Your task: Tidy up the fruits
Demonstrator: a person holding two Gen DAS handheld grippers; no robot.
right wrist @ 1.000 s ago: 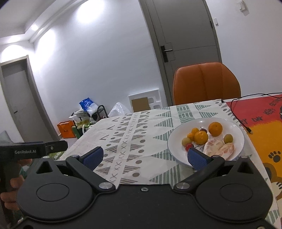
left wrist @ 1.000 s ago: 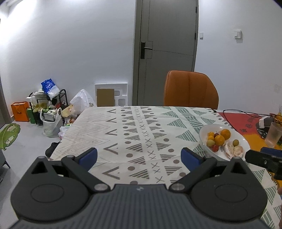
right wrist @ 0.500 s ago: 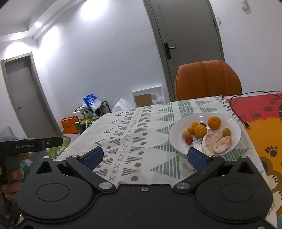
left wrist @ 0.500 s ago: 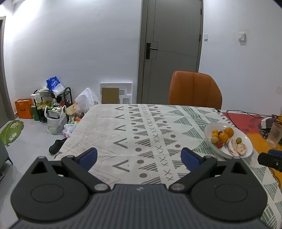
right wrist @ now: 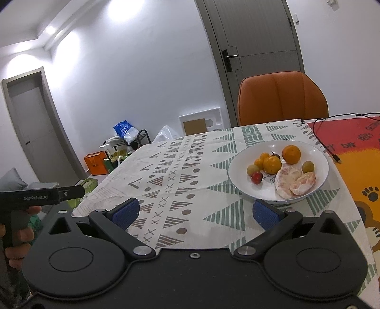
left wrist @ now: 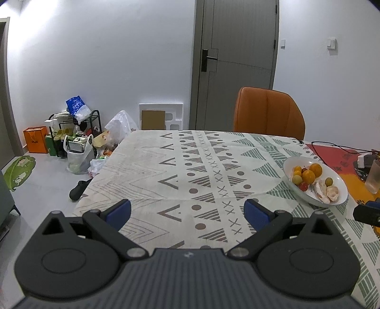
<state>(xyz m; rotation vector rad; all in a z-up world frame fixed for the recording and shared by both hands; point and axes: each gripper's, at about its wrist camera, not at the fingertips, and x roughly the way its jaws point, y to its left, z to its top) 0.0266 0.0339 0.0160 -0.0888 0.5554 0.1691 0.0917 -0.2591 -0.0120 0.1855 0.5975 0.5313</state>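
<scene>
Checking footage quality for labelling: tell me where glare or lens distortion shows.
Right wrist view: bright ceiling light blooms on the wall, and the door frame bows. Left wrist view: even light, corners vignetted, the white plate stretched into an oval.

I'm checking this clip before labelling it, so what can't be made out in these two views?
- Right gripper: left wrist view, cut off by the right edge; its fingers don't show there.
- Glass: left wrist view, partly cut by the right edge.
- Dark small fruit: right wrist view, mostly hidden behind the oranges; kind unclear.
</scene>
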